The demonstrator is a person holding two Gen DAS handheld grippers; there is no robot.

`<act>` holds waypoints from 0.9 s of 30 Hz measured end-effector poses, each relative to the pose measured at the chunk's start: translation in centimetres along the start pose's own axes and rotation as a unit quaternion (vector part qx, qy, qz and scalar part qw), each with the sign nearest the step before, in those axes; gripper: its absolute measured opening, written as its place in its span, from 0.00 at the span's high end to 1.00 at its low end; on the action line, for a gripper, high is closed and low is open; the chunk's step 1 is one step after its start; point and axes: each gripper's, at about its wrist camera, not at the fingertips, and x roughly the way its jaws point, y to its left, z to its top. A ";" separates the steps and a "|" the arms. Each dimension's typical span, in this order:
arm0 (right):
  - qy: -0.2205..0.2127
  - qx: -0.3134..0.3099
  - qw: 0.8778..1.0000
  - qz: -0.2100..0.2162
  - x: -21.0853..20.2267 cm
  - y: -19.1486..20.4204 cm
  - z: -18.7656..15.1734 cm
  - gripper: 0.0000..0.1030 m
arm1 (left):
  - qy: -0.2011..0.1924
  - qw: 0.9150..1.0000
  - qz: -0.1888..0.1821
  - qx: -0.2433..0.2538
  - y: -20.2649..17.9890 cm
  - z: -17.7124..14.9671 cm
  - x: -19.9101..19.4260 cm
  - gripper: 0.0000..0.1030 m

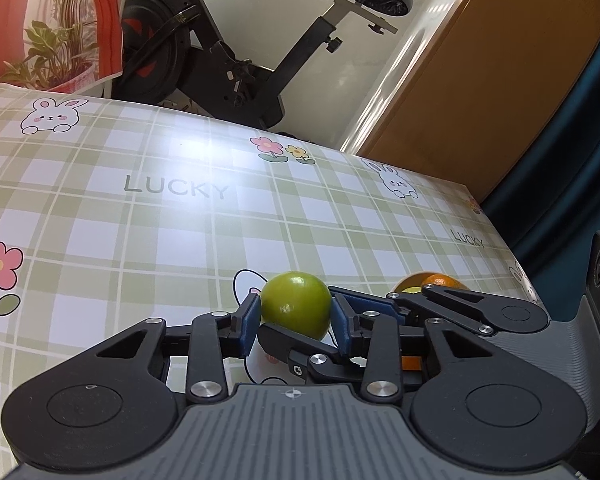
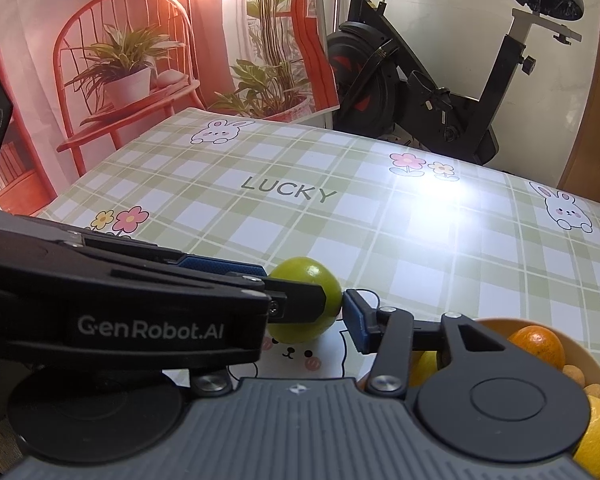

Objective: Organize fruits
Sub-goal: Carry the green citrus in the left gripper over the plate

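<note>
A round green fruit (image 1: 296,300) rests on the plaid tablecloth (image 1: 180,220), over a printed bunny. My left gripper (image 1: 295,314) is shut on it, one blue pad pressing each side. The right gripper (image 2: 300,308) reaches in from the right across the same fruit (image 2: 312,272). Its right blue pad (image 2: 358,322) sits at the fruit's edge, and its left finger is hidden behind the left gripper's body. I cannot tell whether it presses. An orange-tan bowl (image 2: 594,364) at the near right holds an orange (image 2: 538,346), a lemon (image 2: 598,436) and small tan fruits.
A black exercise bike (image 2: 440,100) stands just past the table's far edge. A printed backdrop of a red chair and plants (image 2: 140,60) rises at the back left. A wooden door (image 1: 500,100) is at the right. The cloth beyond the fruit is bare.
</note>
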 end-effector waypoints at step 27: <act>-0.073 0.009 0.997 0.016 -7.6 1.1 -1.4 0.53 | -0.066 0.998 0.005 0.020 -6.2 -1.9 -7.1 0.63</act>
